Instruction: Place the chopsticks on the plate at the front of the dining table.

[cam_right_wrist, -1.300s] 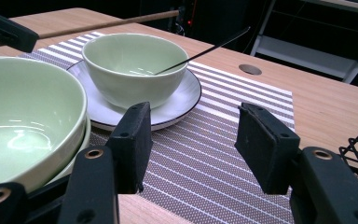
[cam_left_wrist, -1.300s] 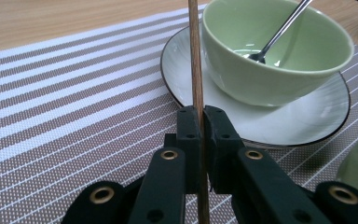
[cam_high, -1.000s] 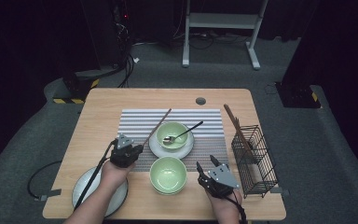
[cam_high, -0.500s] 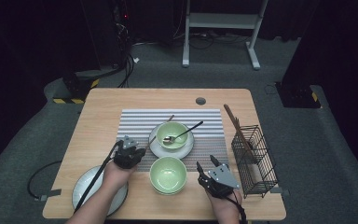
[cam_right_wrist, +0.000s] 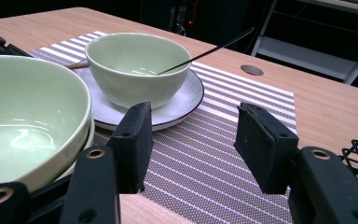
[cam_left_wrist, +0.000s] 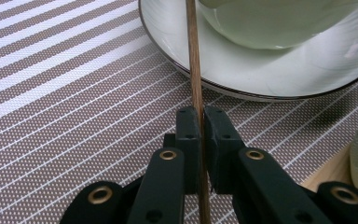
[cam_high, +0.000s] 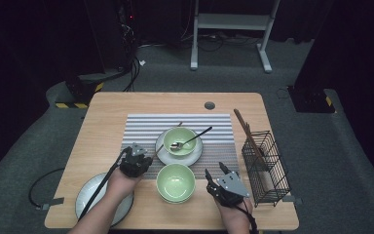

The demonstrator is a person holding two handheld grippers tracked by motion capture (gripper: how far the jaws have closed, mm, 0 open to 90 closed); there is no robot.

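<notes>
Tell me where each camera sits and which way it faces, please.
High view: above the table, facing forward and down; forearms, both hand-held grippers.
Left gripper view: on the left hand-held gripper, jaws shut on a chopstick beside the plate.
Right gripper view: on the right hand-held gripper, open.
Shared: the striped mat.

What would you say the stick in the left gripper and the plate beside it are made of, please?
The stick looks like wood: matt brown with fine lengthwise grain. The plate looks like glazed ceramic: pale, glossy, with soft reflections and a thin dark rim line. The left gripper is shut on the stick.
</notes>
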